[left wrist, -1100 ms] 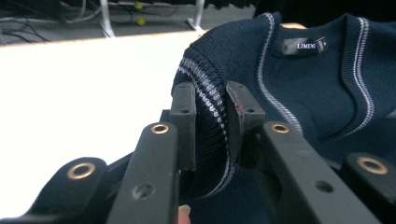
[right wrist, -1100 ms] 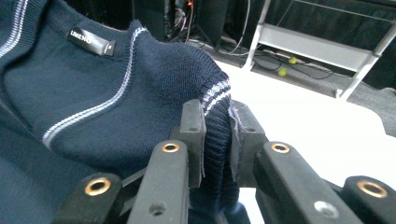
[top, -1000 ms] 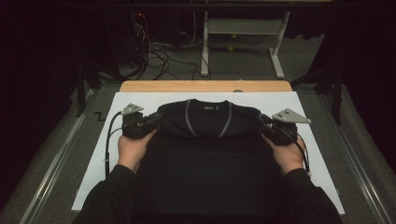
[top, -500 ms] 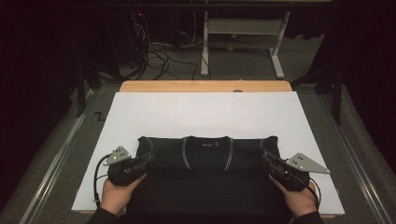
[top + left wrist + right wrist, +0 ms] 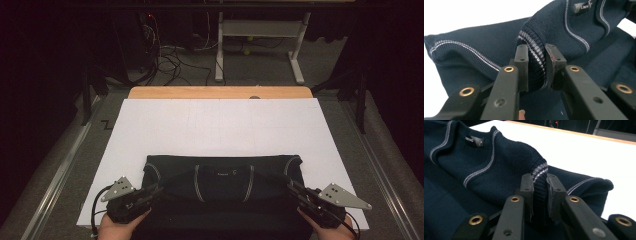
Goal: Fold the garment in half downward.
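- Since the earlier frames, the navy sweater (image 5: 222, 182) has been drawn from mid-table to the near edge of the white surface (image 5: 220, 125).
- Sweater: folded, striped trim, collar label up.
- Left gripper (image 5: 535, 65): jaws clenched on ribbed striped hem.
- Right gripper (image 5: 539, 192): jaws clenched on ribbed striped hem.

The right claw (image 5: 539, 195) pinches the navy sweater's (image 5: 506, 167) striped ribbed edge.
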Action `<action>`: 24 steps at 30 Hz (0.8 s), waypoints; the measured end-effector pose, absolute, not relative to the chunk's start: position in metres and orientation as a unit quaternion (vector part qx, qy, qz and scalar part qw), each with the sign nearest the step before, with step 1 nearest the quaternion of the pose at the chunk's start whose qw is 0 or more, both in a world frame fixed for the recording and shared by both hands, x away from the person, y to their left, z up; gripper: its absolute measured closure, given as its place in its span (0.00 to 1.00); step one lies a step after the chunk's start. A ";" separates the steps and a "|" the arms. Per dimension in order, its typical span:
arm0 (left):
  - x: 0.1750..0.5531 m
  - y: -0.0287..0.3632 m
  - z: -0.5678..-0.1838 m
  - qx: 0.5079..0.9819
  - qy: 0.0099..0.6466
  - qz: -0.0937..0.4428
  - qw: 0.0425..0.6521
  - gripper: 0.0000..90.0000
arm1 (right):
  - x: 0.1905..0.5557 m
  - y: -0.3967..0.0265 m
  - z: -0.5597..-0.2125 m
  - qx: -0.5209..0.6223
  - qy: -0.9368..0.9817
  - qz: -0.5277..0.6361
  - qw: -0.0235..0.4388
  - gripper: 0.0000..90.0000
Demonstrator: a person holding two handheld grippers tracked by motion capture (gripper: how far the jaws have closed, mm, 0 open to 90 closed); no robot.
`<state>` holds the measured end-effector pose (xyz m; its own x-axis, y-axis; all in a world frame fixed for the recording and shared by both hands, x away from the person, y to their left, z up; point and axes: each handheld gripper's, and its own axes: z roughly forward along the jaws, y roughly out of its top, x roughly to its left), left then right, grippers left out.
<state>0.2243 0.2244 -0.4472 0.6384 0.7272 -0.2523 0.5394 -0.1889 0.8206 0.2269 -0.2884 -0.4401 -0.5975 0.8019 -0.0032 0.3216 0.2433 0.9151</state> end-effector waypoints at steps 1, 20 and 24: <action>0.221 0.224 -0.447 0.766 0.414 0.094 0.482 0.78 | 0.227 -0.288 -0.440 0.375 0.749 0.488 0.246 0.87; 0.231 0.226 -0.473 0.783 0.459 0.068 0.415 0.42 | 0.231 -0.288 -0.465 0.421 0.790 0.404 0.190 0.66; 0.233 0.238 -0.464 0.751 0.477 0.112 0.442 0.34 | 0.235 -0.300 -0.455 0.442 0.752 0.444 0.205 0.57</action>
<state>0.2330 0.2382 -0.4641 0.5194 0.8160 -0.2537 0.6185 -0.1541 0.7705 0.2353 -0.2998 -0.4551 -0.5242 0.8474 0.0841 0.4834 0.2148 0.8486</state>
